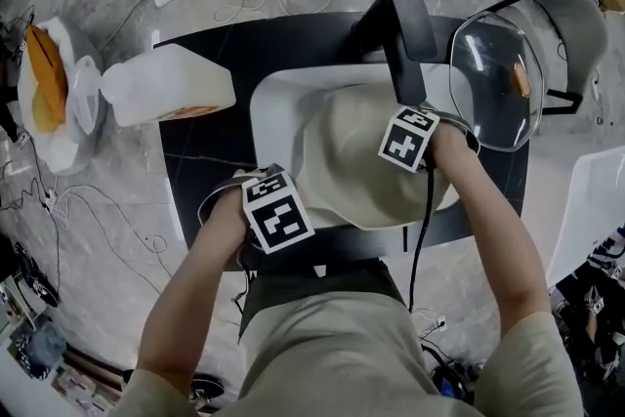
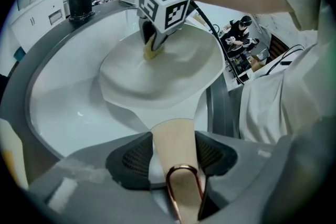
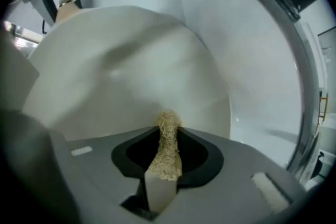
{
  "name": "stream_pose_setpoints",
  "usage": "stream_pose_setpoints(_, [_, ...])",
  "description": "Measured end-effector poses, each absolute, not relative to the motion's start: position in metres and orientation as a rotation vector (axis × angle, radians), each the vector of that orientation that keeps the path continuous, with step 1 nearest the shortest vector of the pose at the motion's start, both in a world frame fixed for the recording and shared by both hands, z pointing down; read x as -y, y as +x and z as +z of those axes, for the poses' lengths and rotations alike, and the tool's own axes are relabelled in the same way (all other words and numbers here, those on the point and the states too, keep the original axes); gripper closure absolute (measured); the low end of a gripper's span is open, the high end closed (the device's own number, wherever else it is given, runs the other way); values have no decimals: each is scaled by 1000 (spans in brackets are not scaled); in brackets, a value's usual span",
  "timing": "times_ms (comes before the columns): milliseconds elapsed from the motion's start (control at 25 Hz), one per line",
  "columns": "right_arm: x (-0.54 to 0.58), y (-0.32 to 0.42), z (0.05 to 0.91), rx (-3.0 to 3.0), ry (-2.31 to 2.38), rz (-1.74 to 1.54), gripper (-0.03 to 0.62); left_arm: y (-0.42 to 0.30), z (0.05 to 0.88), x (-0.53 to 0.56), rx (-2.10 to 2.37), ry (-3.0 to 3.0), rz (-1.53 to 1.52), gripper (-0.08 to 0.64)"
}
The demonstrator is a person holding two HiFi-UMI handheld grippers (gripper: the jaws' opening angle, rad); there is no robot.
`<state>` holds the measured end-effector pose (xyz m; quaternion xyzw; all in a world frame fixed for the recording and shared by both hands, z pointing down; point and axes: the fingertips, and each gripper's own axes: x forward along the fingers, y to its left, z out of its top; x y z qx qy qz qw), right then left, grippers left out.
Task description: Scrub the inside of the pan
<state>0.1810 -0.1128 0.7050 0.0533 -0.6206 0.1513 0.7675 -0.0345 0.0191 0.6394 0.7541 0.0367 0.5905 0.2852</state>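
Observation:
A cream pan lies tilted in the white sink. My left gripper is at the sink's near edge, shut on the pan's beige handle, which ends in a copper loop. My right gripper is over the pan's far right side, shut on a fibrous tan scrubber. The scrubber's tip touches the pan's inner surface. In the left gripper view the right gripper presses the scrubber onto the far part of the pan.
A black faucet rises behind the sink, close to my right gripper. A glass lid rests on the dark counter at the right. A white plastic jug lies left of the sink. Cables trail over the floor.

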Motion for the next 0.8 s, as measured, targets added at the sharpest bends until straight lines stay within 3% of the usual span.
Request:
stream_pose_setpoints(400, [127,81,727,1725,162,344,482,-34,641,-19,-97,2022,1594,314])
stream_pose_setpoints(800, [42,23,668,1976,-115,869,483,-33,641,-20,-113,2022,1596,313])
